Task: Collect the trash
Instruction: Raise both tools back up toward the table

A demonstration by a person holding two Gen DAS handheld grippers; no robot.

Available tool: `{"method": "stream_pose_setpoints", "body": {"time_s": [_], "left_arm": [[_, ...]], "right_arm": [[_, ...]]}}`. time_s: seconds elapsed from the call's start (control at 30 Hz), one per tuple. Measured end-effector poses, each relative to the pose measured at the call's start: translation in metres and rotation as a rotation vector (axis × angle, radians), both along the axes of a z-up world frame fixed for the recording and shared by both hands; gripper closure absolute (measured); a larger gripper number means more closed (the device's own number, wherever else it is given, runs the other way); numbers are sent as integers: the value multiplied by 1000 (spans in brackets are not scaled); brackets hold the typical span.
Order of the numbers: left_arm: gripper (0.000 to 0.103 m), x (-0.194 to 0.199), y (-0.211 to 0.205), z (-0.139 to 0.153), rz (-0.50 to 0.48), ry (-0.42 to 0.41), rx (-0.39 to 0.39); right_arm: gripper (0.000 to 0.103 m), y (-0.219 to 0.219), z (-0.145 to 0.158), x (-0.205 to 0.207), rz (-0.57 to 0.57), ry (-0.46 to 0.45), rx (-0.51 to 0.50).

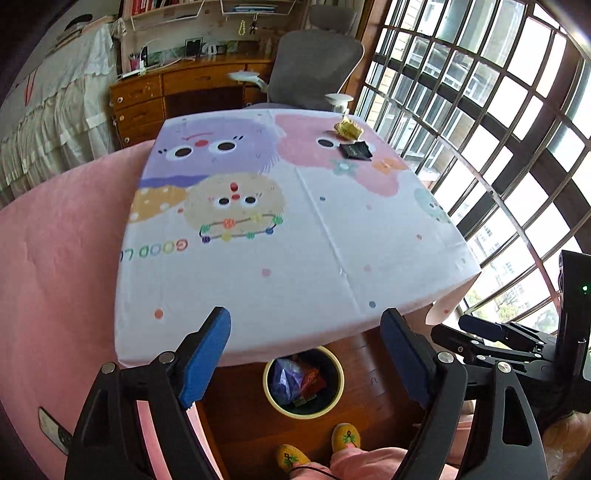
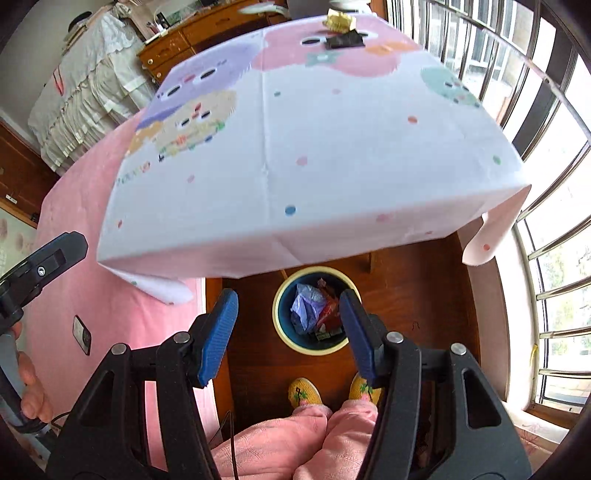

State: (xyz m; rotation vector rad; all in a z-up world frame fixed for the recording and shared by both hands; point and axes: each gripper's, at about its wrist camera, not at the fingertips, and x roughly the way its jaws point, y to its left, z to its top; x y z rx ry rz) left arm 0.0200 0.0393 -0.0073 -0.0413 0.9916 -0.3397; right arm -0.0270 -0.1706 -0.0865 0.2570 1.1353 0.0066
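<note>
A round bin (image 1: pixel 303 382) (image 2: pixel 314 310) with a cream rim stands on the wooden floor below the table's near edge. It holds a purple bag and red wrappers. On the far right part of the table (image 1: pixel 280 280) (image 2: pixel 332 155) lie a crumpled yellow wrapper (image 1: pixel 348 127) (image 2: pixel 338 19) and a black packet (image 1: pixel 355 150) (image 2: pixel 344 39). My left gripper (image 1: pixel 306 354) is open wide above the bin and the table edge, nothing between its blue pads. My right gripper (image 2: pixel 288 332) is open too, empty, with the bin seen between its fingers.
The table wears a white cartoon-print cloth. A pink bedspread (image 1: pixel 59 258) lies to its left, a barred window (image 1: pixel 498 129) to its right. A grey office chair (image 1: pixel 314 70) and a wooden desk (image 1: pixel 177 92) stand behind. A person's yellow slippers (image 2: pixel 332 391) sit by the bin.
</note>
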Motion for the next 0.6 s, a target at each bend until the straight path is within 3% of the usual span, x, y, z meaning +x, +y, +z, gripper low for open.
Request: {"method": "stream_pose_setpoints", "body": {"time_s": [0.23,0.37,0.6], "left_arm": [[18,46,-21,41,-18,-34,-12],[18,81,-36,38,-21,-23,15],[18,160,-62,12,68,20,61]], "right_arm": [[49,-16,60,24,-37,-125,-37],[48,-30,72,47,-48,-154,-55],[36,-73,67,125,-51,-155,-56]]}}
